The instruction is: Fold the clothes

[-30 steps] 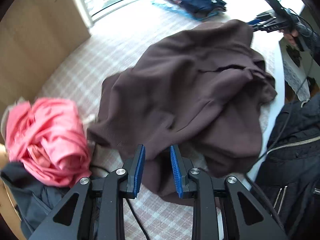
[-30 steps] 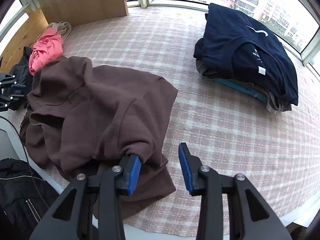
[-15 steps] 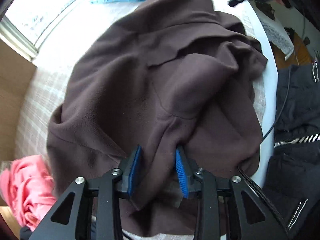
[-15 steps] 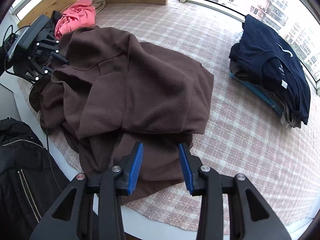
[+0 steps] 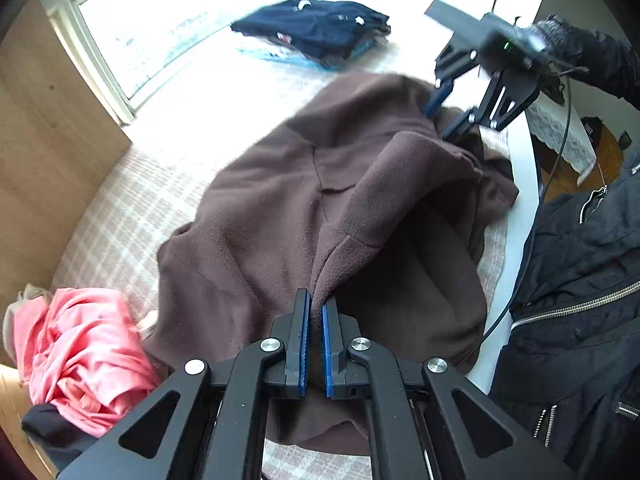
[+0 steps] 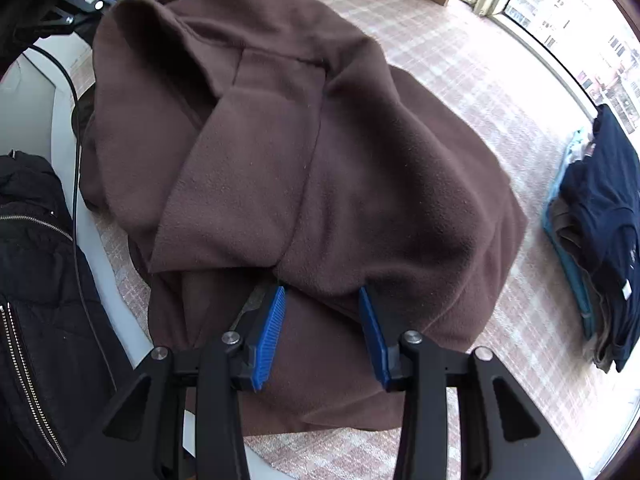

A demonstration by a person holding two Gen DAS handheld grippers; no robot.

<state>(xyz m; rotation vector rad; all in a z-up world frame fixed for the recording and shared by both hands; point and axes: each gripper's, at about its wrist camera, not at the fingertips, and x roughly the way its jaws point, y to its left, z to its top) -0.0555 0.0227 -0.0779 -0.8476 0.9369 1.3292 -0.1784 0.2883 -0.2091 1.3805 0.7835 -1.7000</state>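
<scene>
Brown fleece (image 5: 280, 208): left gripper (image 5: 315, 312) pinches a fold; right gripper (image 6: 322, 304) agape at hem. Advise a deeper bite.

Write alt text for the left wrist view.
The left gripper is pinched shut on a fold of a brown fleece garment heaped on a pink plaid surface. The right gripper reaches its far edge; crumpled pink clothing lies left, a folded navy stack by the window.
</scene>
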